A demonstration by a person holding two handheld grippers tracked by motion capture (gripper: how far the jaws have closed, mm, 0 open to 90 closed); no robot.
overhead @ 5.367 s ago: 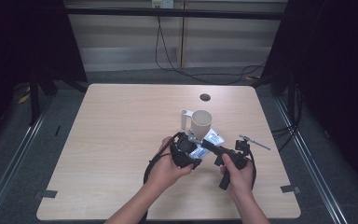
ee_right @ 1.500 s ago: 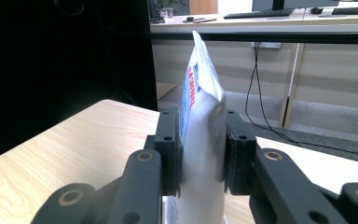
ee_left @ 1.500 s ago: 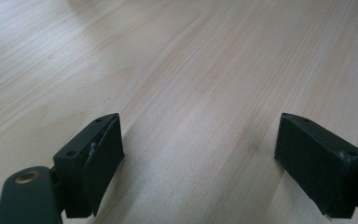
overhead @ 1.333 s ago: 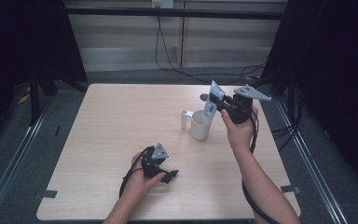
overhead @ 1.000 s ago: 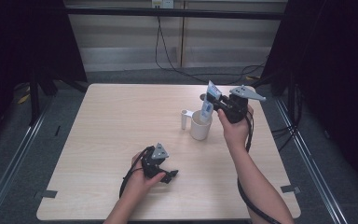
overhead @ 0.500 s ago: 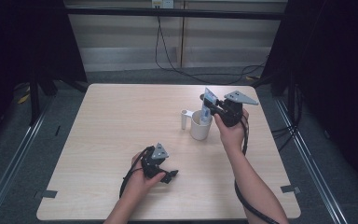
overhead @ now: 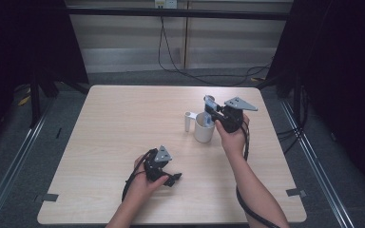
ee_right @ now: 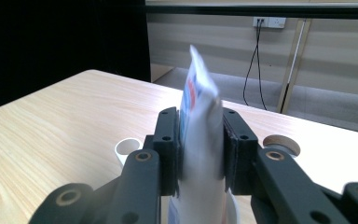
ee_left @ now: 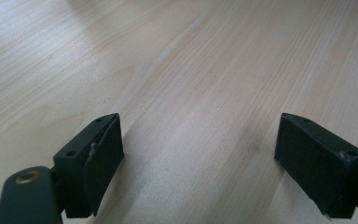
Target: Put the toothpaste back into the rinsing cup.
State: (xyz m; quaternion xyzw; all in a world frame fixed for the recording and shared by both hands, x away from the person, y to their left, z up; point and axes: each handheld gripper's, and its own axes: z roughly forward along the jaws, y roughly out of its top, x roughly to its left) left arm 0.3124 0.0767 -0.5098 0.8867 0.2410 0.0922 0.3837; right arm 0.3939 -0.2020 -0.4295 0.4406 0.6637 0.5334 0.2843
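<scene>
While the right tool (overhead: 212, 110) clamps a white sachet (ee_right: 200, 140) with blue and red print upright between its jaws, it hangs just above the white cup (overhead: 204, 128) at two o'clock from the worktop (overhead: 123, 123) centre. Beside the cup's nine o'clock stands a small white tube (overhead: 188, 121). At six o'clock, the left tool (overhead: 171, 179) rests low on the worktop, jaws wide and empty.

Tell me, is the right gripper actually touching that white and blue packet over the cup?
Touching. The right gripper view shows the right gripper with both jaws pressed flat against the packet, no gap either side, above the cup.
</scene>
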